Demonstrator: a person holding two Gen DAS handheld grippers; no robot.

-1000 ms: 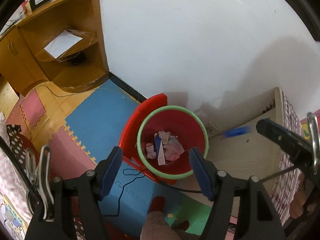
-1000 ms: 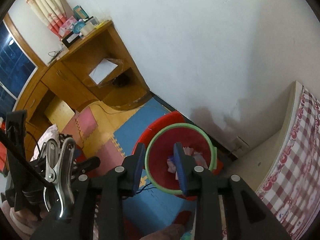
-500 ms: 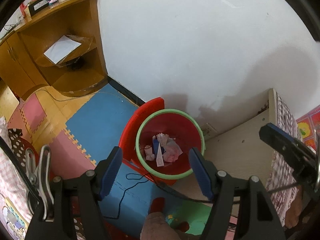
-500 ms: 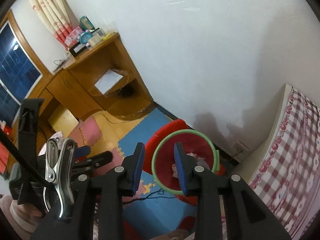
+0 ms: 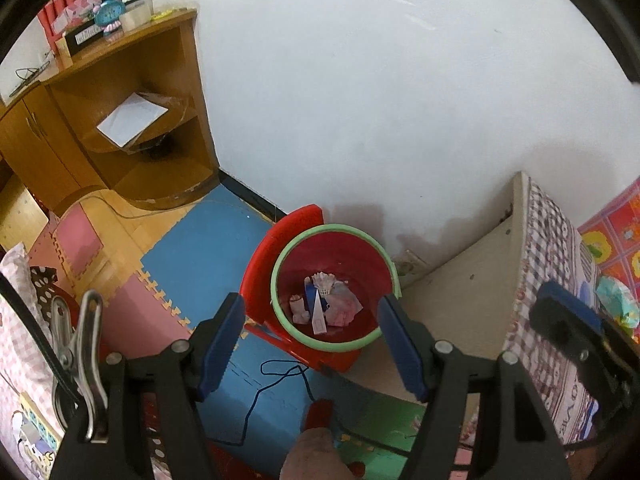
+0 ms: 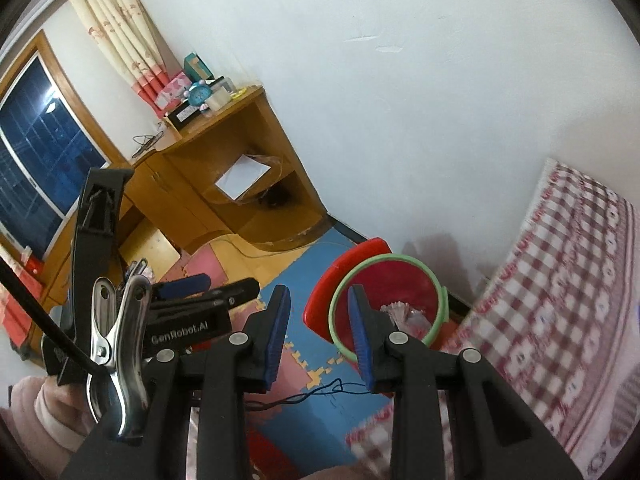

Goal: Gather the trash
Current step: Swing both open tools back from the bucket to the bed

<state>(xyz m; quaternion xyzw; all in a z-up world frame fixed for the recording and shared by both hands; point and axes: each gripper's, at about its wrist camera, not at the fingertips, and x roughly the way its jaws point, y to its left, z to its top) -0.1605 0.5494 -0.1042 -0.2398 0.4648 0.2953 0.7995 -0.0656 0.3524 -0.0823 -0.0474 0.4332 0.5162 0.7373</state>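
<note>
Bin (image 5: 372, 258): red wall, pale green rim. Stool (image 5: 262, 256) beside it: red. Floor mats (image 5: 200, 248): blue, pink, green squares, toothed edges. Bed cover (image 6: 560, 280): red-and-white check. Desk (image 6: 192, 184): orange-brown wood. Wall (image 5: 380, 80): white. Tool pads (image 5: 222, 344): blue on black arms.

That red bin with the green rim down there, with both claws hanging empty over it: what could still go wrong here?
Likely small things. The red bin stands against a red stool, so a bump might tip it and spill the trash. A thin cord lies on the foam floor mat beside it and could snag a foot. The left claw and right claw are both open and empty, close together, so they might knock each other.
</note>
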